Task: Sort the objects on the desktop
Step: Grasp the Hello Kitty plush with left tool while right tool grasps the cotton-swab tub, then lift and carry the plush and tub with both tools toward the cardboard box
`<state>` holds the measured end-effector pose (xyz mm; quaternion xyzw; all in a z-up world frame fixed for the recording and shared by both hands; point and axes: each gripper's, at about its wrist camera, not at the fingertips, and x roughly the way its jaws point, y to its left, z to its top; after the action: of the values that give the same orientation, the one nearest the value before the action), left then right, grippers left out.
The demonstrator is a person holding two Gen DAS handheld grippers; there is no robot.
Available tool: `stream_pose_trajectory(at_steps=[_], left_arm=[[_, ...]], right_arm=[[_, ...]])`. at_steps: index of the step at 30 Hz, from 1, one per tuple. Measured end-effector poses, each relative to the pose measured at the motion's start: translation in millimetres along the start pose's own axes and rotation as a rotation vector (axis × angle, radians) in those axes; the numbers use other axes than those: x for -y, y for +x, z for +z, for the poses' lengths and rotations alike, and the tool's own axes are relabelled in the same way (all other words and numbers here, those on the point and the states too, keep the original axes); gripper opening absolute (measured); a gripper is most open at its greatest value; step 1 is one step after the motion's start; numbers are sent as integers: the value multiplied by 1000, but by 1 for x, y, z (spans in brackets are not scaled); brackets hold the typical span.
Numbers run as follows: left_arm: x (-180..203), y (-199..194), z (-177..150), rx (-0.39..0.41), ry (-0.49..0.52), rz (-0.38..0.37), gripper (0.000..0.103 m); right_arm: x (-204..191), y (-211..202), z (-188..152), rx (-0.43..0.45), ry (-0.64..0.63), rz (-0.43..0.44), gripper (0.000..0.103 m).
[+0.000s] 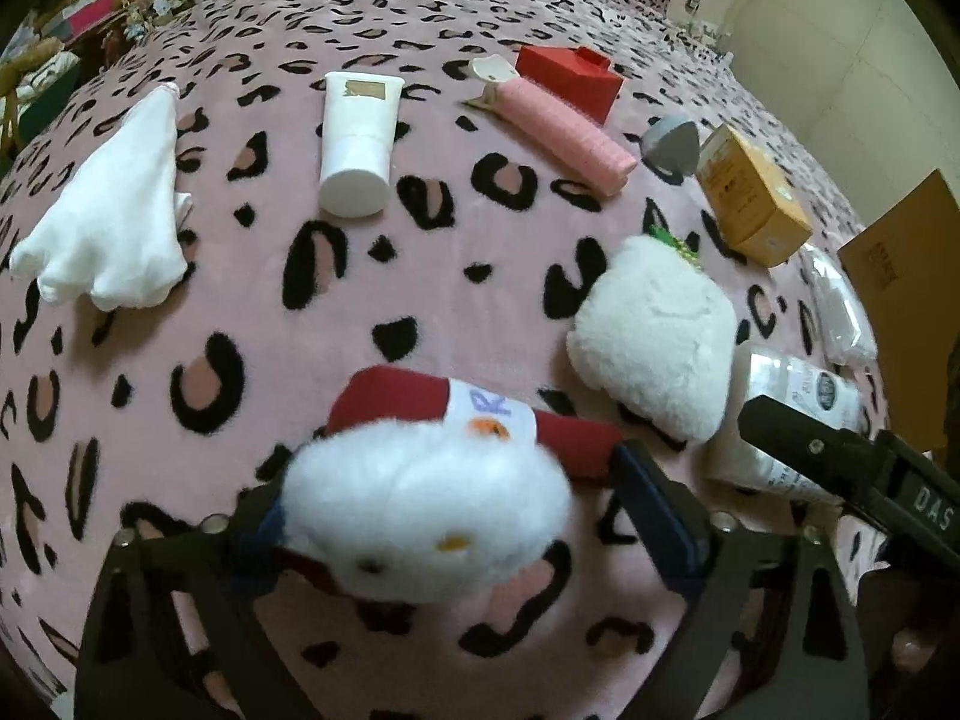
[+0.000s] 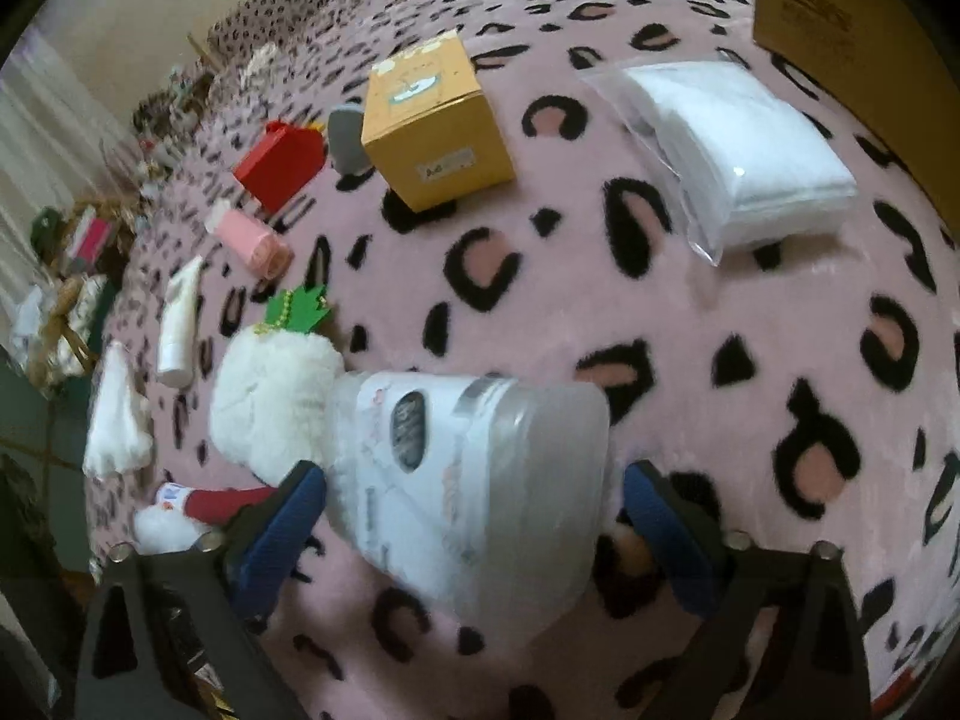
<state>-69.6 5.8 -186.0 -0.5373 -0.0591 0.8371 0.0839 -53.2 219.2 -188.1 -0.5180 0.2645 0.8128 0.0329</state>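
Blue-padded left gripper: fingers apart, astride a plush, not clamping it. Right gripper: fingers apart either side of a clear jar, one pad clear of it. Both lying on the pink blanket. Beyond: fluffy toy, yellow box, bagged cloth, pink roll, white tube, red box.

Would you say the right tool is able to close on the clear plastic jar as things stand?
Probably yes. The right tool already straddles the clear plastic jar, a finger on each side, nothing between. The white plush leans against the jar's far end and may get nudged.
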Motion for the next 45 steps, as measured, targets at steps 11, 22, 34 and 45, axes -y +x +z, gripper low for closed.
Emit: stream_pose_trajectory(at_steps=[11, 22, 34, 45], left_arm=[[-6, -7, -2, -10, -50, -30, 58], [-23, -16, -8, 2, -97, -48, 50], [-29, -57, -7, 75, -110, -40, 42], [-28, -125, 0, 153, -102, 13, 42]], right_arm=[[17, -10, -8, -2, 92, 160, 63], [-13, -5, -22, 3, 49, 217, 41], [-14, -36, -30, 50, 22, 197, 41], [-45, -93, -33, 161, -98, 161, 41]])
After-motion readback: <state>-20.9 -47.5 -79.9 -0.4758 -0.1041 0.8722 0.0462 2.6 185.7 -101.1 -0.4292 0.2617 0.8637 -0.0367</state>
